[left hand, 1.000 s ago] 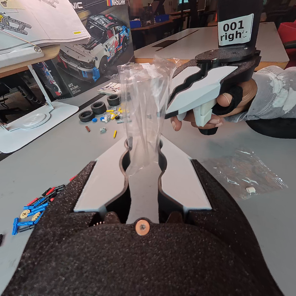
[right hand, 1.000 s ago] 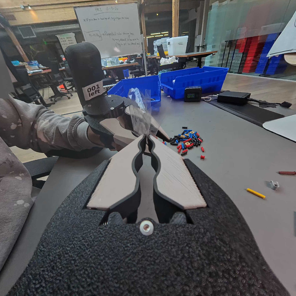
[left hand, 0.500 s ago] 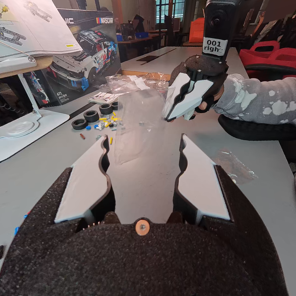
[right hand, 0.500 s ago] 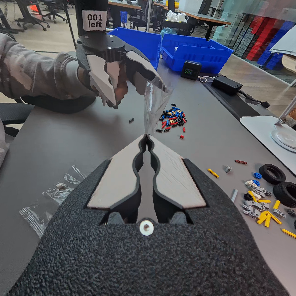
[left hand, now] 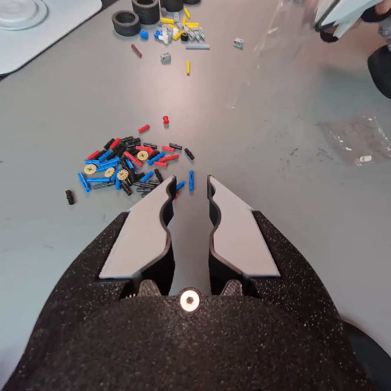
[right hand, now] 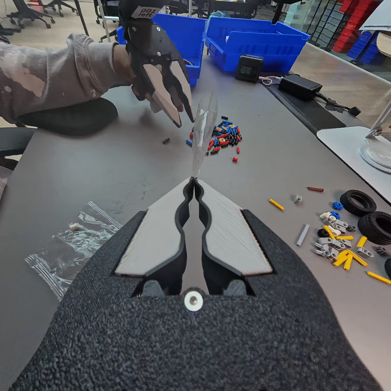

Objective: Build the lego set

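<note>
My right gripper (right hand: 193, 178) pinches an empty clear bag (right hand: 203, 131) that dangles ahead of its tips; my left gripper (left hand: 191, 179) hangs with its fingers apart, empty, over the pin pile (left hand: 131, 163) just ahead-left. Risk: the limp bag sweeps pins off the grey table (left hand: 254, 127). Blue bins (right hand: 254, 40) sit far ahead in an open workshop.

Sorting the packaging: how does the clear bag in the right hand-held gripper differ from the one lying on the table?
The held bag hangs pinched in the right hand-held gripper, looking empty; the table bag lies crumpled flat, one pale piece on or in it. Both are clear plastic.
</note>
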`<state>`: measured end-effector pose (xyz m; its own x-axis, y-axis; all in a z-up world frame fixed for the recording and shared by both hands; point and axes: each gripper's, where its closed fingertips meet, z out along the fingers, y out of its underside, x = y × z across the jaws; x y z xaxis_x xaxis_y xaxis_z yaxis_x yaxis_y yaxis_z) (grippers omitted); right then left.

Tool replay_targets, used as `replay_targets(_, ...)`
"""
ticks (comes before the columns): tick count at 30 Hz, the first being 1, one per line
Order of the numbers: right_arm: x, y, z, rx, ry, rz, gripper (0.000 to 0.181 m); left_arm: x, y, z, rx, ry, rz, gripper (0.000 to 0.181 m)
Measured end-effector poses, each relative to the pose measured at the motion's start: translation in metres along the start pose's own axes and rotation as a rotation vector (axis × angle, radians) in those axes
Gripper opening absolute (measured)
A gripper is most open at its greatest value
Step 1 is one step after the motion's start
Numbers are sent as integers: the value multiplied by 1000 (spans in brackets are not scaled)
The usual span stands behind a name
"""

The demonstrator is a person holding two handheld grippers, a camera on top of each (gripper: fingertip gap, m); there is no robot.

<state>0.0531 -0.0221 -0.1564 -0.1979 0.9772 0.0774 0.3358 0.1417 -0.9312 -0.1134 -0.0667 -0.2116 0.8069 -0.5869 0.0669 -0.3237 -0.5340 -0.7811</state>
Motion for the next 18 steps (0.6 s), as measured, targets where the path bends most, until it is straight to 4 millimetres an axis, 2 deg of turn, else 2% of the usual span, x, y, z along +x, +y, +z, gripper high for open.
replay_targets(3,-4,3,3,-6,-24,15,0,6,15,19,-102,-1,47,26)
replay_targets(5,-7,5,6,-18,-34,15,0,3,22,27,-160,-32,66,24)
replay_targets(9,-13,6,9,-32,-56,11,0,2,21,32,-179,-48,82,5)
replay_targets(11,-16,7,11,-47,-61,17,0,2,20,33,-186,-54,90,5)
replay_targets(13,-20,10,13,-91,-72,35,0,9,0,29,-92,-45,106,5)
replay_targets(16,-27,14,18,-158,-80,38,0,51,-68,1,207,88,147,5)
replay_targets(18,-34,13,22,-173,-97,17,0,81,-98,-14,294,166,211,4)
